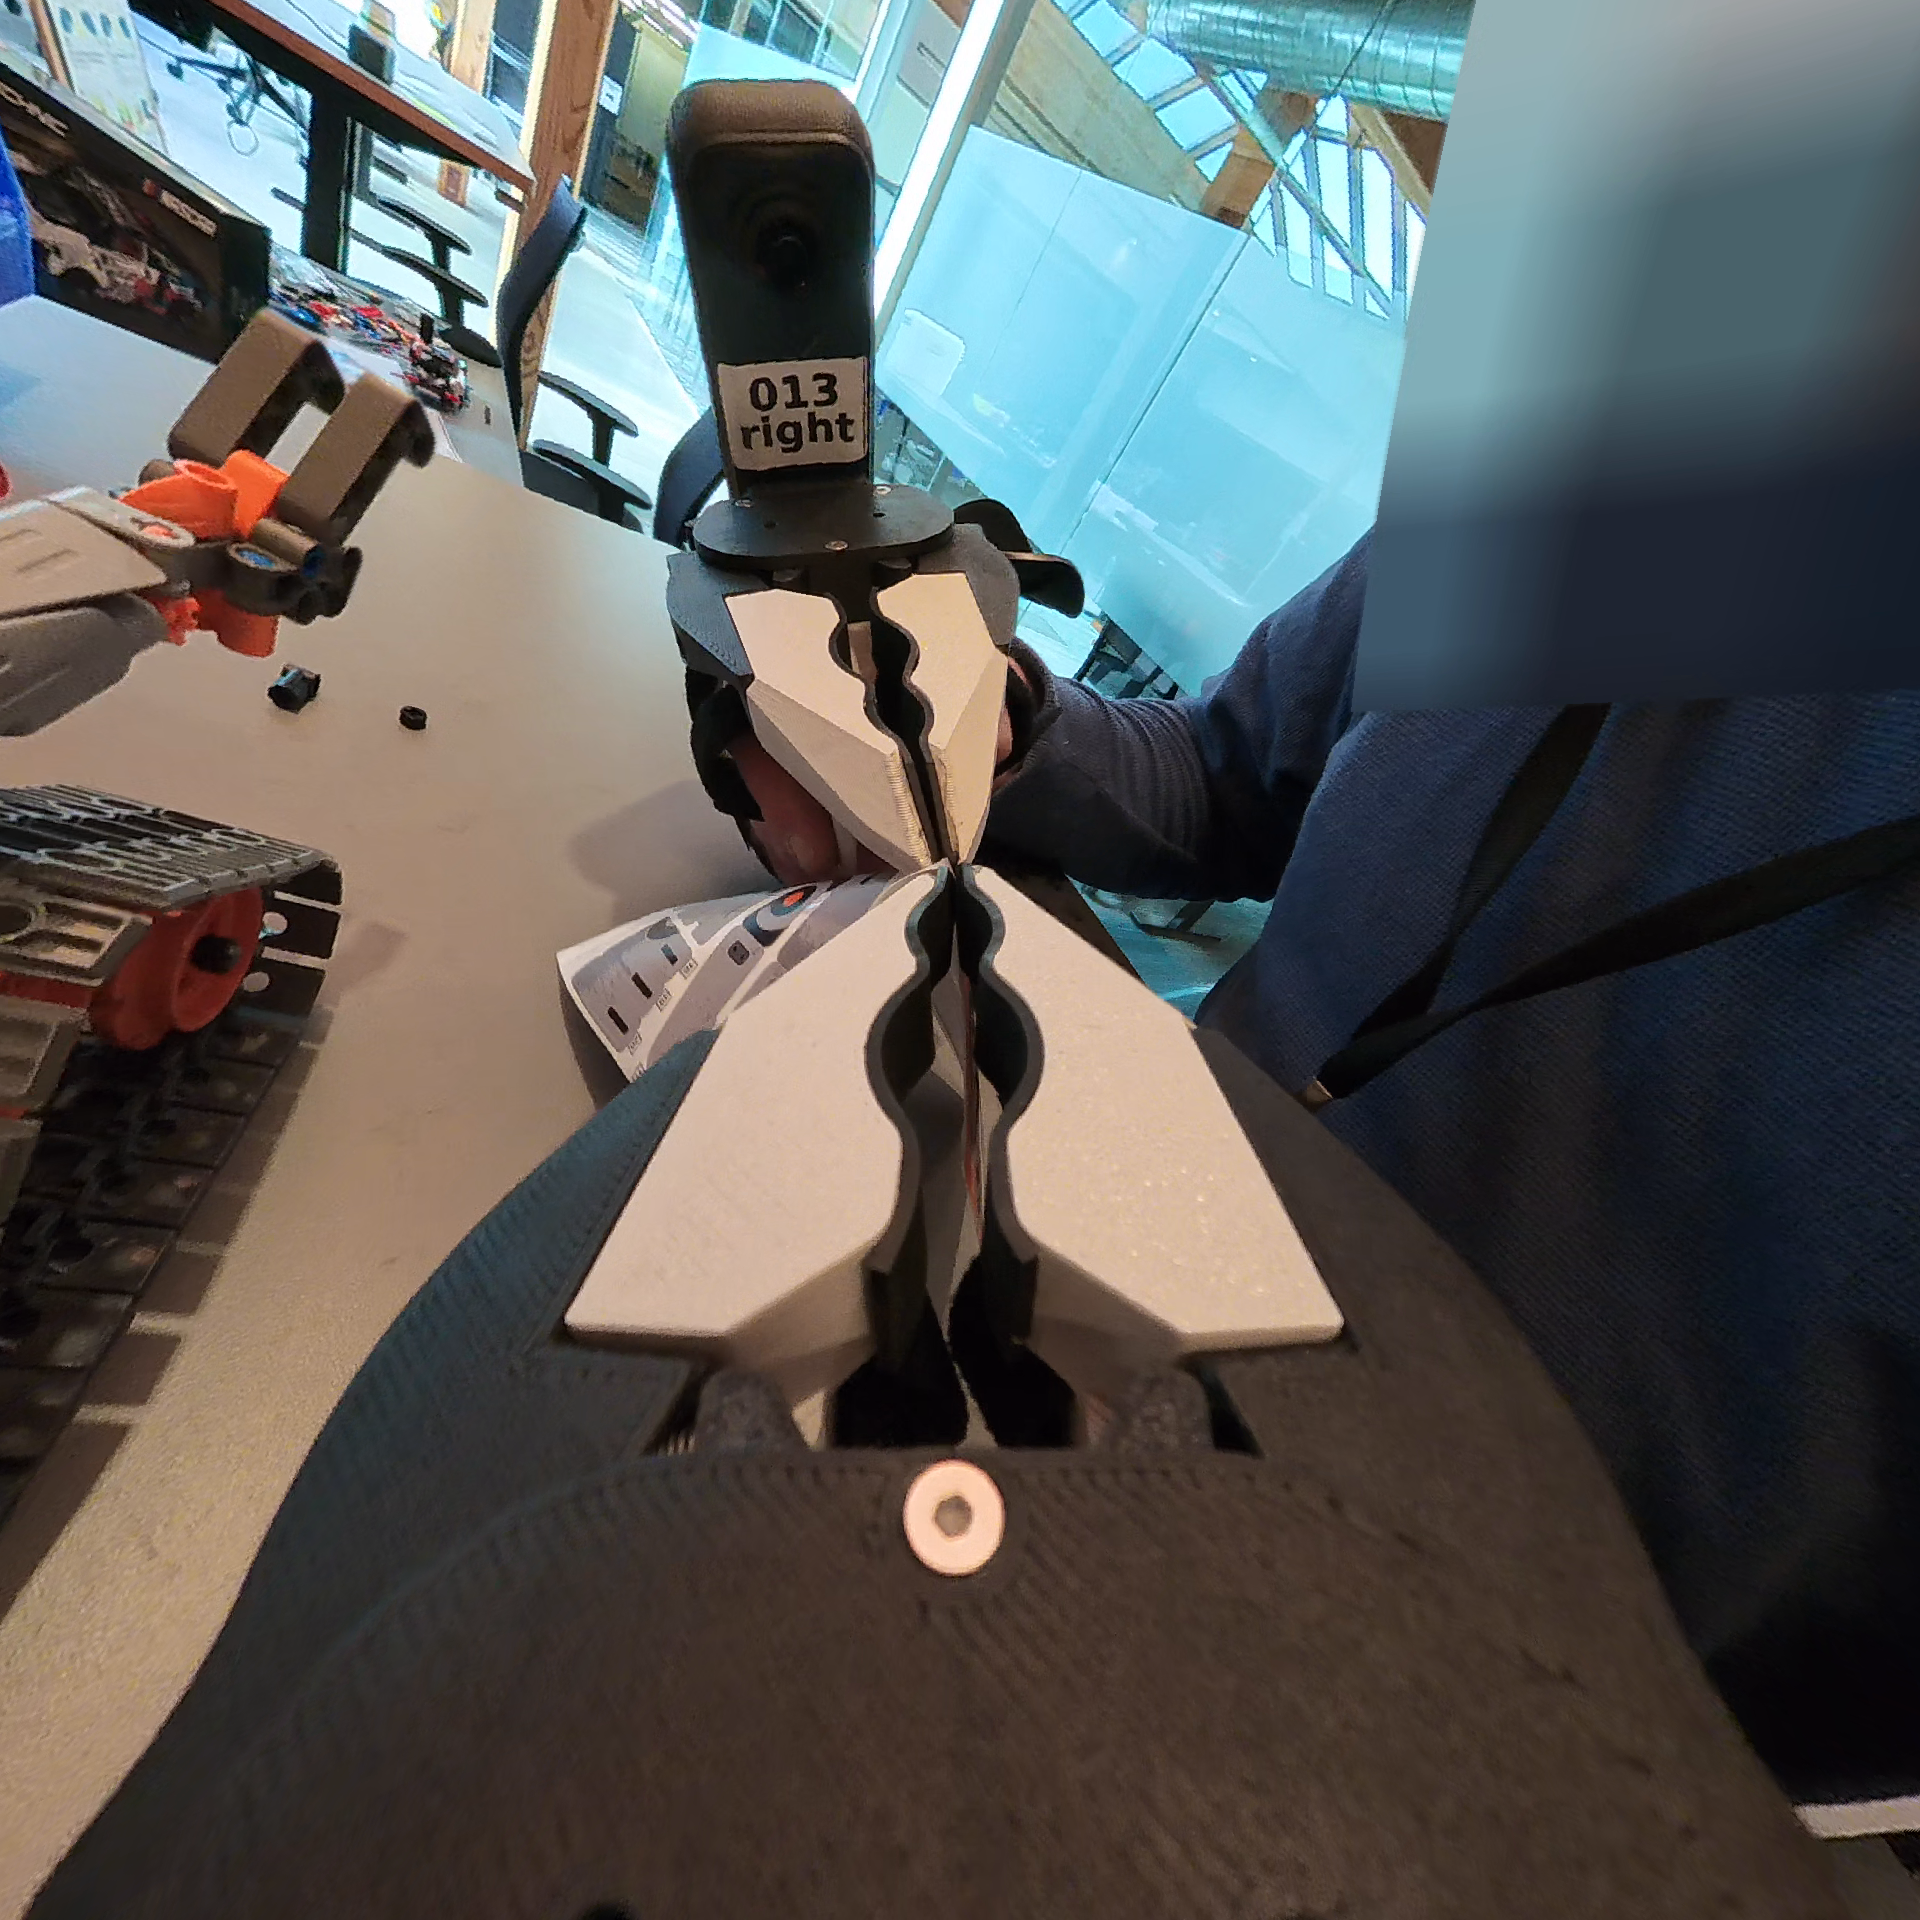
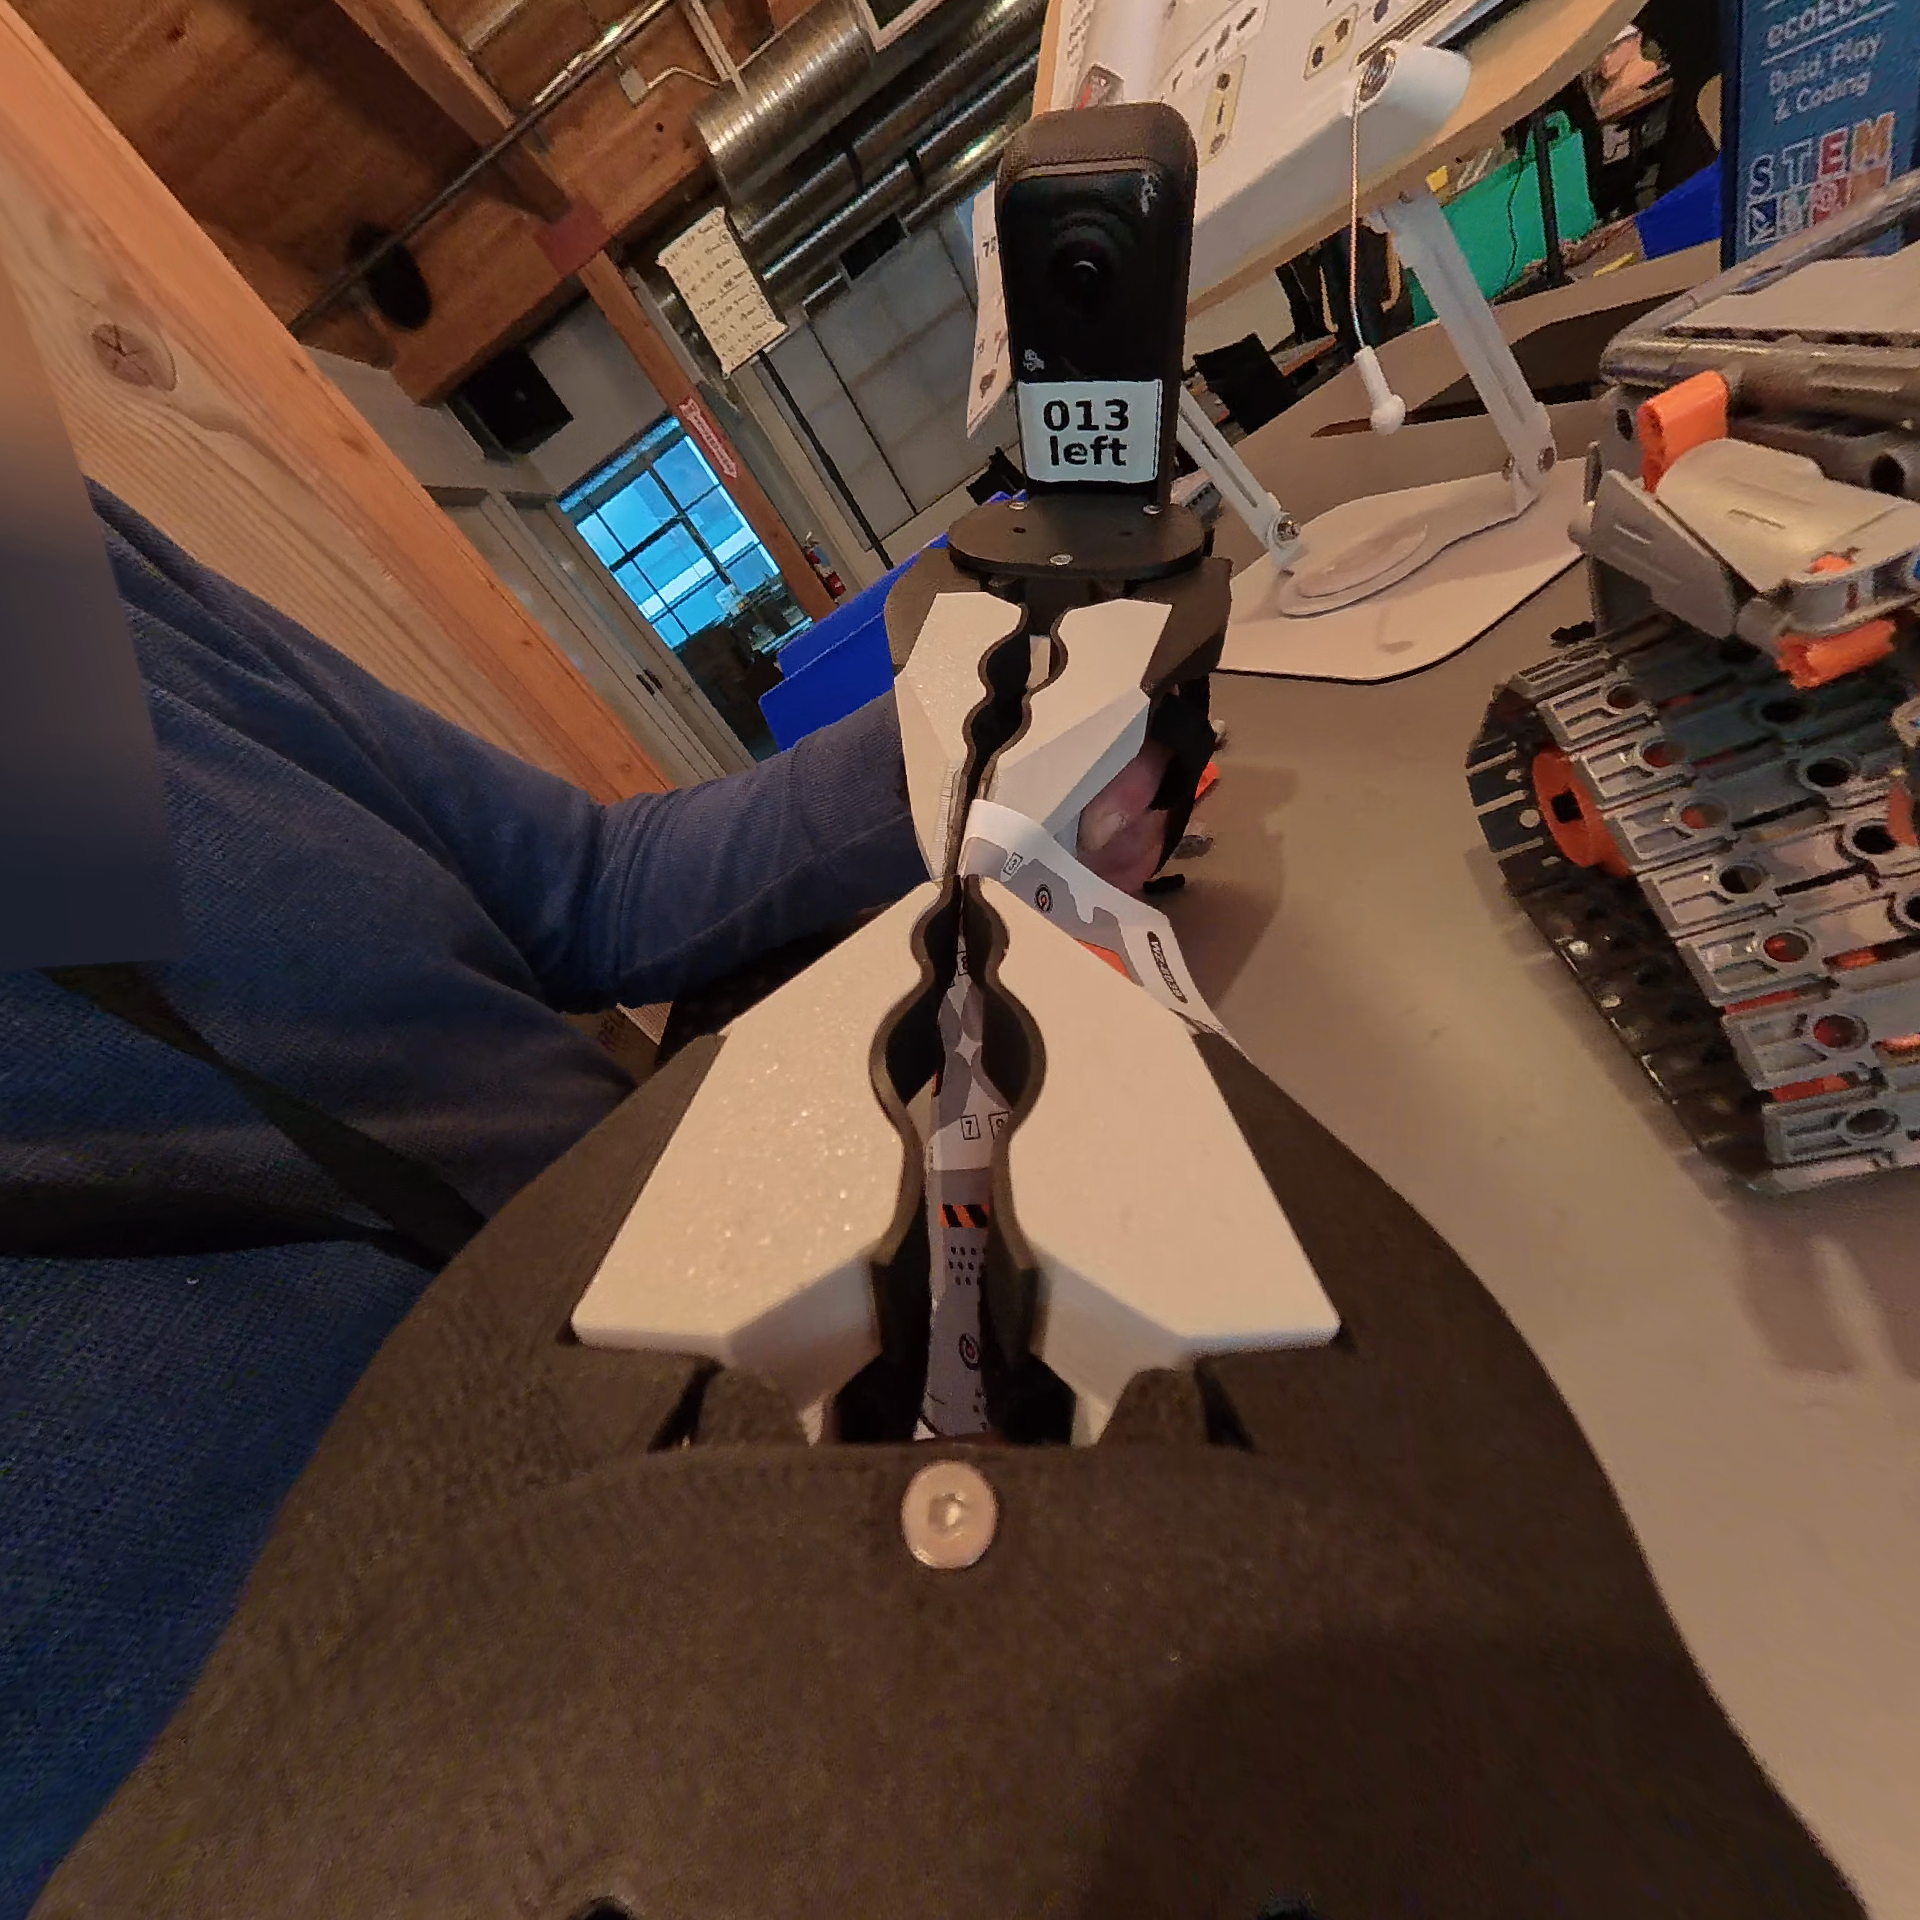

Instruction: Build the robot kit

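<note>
A printed sticker sheet (image 2: 1103,938), grey and white with orange marks, is held between both grippers above the table's near edge. My left gripper (image 1: 951,883) is shut on the sheet (image 1: 675,966), which runs edge-on between its white fingers and bulges out to the left. My right gripper (image 2: 961,896) is shut on the same sheet, which shows between its fingers. The two grippers face each other almost tip to tip: the right gripper (image 1: 933,844) stands just beyond my left, the left gripper (image 2: 971,826) just beyond my right.
A grey and orange tracked brick vehicle (image 1: 156,935) (image 2: 1714,831) stands on the grey table (image 1: 468,790), its bucket arm (image 1: 260,499) raised. Two small black parts (image 1: 294,688) lie near it. A white stand (image 2: 1403,436) and a person's blue sleeve (image 2: 623,862) are close.
</note>
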Demonstrator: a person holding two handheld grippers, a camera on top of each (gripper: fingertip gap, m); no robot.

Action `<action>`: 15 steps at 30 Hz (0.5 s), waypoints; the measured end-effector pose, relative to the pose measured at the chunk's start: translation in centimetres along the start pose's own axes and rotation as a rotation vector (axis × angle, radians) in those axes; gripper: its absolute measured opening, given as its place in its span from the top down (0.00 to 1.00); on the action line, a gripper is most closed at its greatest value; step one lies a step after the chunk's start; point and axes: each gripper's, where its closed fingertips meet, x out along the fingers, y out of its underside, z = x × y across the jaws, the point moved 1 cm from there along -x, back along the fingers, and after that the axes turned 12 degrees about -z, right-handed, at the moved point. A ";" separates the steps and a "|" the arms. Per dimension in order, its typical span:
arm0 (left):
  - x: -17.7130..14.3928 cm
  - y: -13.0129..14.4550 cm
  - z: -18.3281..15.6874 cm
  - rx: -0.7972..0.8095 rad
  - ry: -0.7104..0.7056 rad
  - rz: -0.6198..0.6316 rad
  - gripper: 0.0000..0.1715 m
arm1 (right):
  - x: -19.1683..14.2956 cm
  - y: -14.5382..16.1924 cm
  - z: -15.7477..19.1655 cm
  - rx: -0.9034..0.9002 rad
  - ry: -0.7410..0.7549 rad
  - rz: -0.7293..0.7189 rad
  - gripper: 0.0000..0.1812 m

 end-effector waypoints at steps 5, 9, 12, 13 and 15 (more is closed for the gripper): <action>0.0 0.2 0.3 -0.004 -0.009 0.004 1.00 | -0.1 0.2 -0.3 0.039 0.003 -0.003 1.00; -0.1 0.4 0.5 -0.007 -0.013 0.006 1.00 | -0.2 0.3 -0.5 0.052 0.008 0.000 1.00; 0.0 0.3 0.6 -0.010 -0.014 0.005 1.00 | -0.3 0.3 -0.6 0.064 0.006 -0.005 1.00; 0.0 0.4 0.6 -0.011 -0.011 0.007 1.00 | -0.3 0.3 -0.6 0.064 0.004 -0.004 1.00; 0.0 0.4 0.6 -0.018 -0.011 0.004 1.00 | -0.3 0.3 -0.6 0.074 0.001 -0.008 1.00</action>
